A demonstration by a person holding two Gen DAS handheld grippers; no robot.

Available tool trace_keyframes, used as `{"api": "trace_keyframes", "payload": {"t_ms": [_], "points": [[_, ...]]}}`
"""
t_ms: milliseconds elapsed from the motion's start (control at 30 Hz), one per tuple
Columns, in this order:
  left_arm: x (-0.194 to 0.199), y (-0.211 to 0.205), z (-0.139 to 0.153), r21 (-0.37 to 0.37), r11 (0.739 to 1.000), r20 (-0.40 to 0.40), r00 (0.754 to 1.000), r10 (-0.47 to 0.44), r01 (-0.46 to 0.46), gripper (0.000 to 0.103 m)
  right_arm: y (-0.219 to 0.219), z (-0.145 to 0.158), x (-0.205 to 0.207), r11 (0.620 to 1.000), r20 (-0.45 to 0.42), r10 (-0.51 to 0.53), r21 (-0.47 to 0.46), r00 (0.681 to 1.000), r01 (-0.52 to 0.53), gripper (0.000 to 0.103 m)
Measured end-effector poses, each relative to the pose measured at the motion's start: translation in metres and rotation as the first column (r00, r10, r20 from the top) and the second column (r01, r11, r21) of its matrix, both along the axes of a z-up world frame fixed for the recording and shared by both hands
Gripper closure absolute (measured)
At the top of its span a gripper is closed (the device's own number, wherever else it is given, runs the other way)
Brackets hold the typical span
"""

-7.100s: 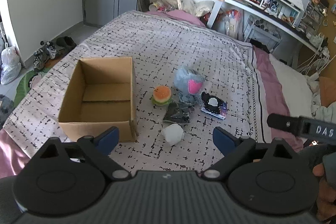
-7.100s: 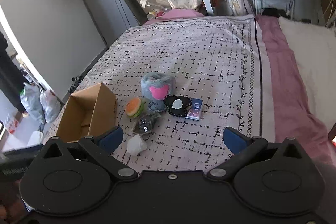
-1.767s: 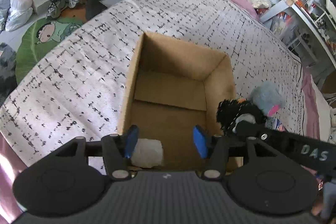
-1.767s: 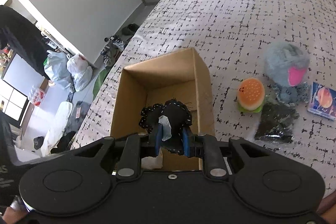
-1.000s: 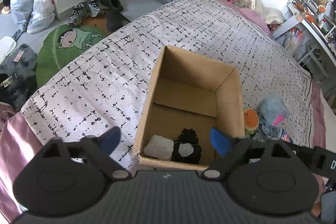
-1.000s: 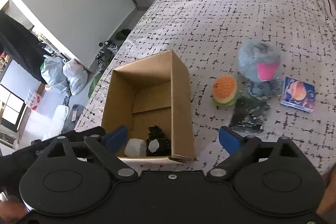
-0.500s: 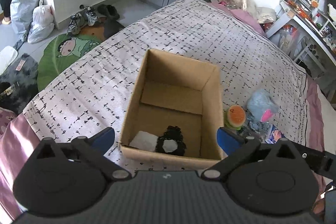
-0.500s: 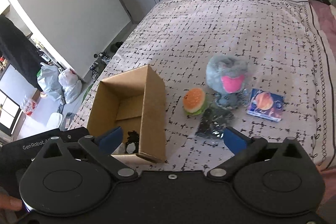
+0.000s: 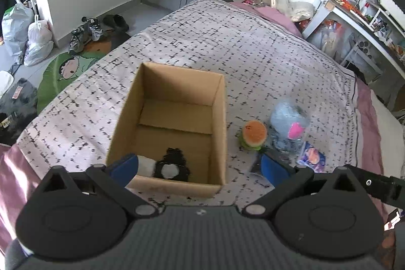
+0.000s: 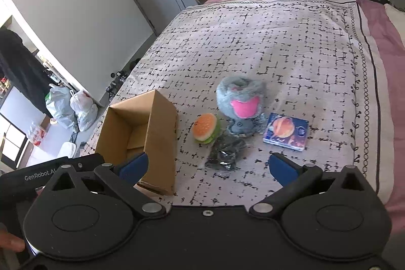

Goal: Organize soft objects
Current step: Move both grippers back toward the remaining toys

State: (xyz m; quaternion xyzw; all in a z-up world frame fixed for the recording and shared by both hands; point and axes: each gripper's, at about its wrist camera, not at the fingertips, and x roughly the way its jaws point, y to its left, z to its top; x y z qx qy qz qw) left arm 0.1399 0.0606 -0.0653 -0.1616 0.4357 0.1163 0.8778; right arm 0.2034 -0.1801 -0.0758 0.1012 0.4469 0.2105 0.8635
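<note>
Since grippers rose: black toy (image 9: 172, 165) in box (image 9: 220, 133).

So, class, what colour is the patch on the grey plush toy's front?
Bright pink, on the grey plush toy; the right wrist view shows it most clearly.

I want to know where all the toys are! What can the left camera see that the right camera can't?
Only the left wrist view looks down into the cardboard box and shows the white soft thing and the black frilly thing at its near end.

Only the right wrist view shows the dark crinkly bag clearly and the whole picture card.

Both show the box, the burger toy, the grey fluffy toy, the patterned bedspread, and an open gripper, left and right.
</note>
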Motion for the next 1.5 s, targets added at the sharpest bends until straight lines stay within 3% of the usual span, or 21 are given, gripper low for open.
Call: {"api": "trace_keyframes", "payload": {"t_ms": [167,300,467,833,1133,1433,1500], "points": [[0.006,-0.022,0.004,0.049,0.998,0.0,1.0,-0.026,0.026,0.0,-0.017,-0.001,0.004,1.0,0.001,0.001,0.001,1.0,-0.001,0.0],[0.012,-0.036,0.006,0.042,0.998,0.0,0.999,-0.044,0.044,0.001,-0.03,-0.003,0.01,1.0,-0.006,-0.003,0.006,1.0,0.003,0.0],[0.022,-0.052,0.001,0.066,0.997,-0.055,0.998,-0.043,0.046,0.001,-0.041,-0.007,0.018,0.999,0.002,-0.01,-0.037,1.0,0.01,0.0],[0.04,-0.08,-0.01,0.073,0.993,-0.064,0.994,-0.084,0.089,0.001,-0.07,-0.037,0.044,0.991,-0.112,-0.11,0.059,0.988,0.117,0.0],[0.061,-0.098,-0.034,0.047,0.991,-0.079,0.989,-0.124,0.128,0.003,-0.081,-0.068,0.074,0.97,-0.215,-0.185,0.116,0.959,0.213,0.0],[0.084,-0.115,-0.07,0.019,0.985,-0.096,0.981,-0.169,0.171,0.005,-0.082,-0.089,0.092,0.969,-0.255,-0.177,0.123,0.951,0.214,0.0],[0.091,-0.12,-0.078,0.009,0.983,-0.101,0.978,-0.183,0.185,0.011,-0.081,-0.092,0.095,0.97,-0.26,-0.177,0.12,0.949,0.213,0.0]]}}
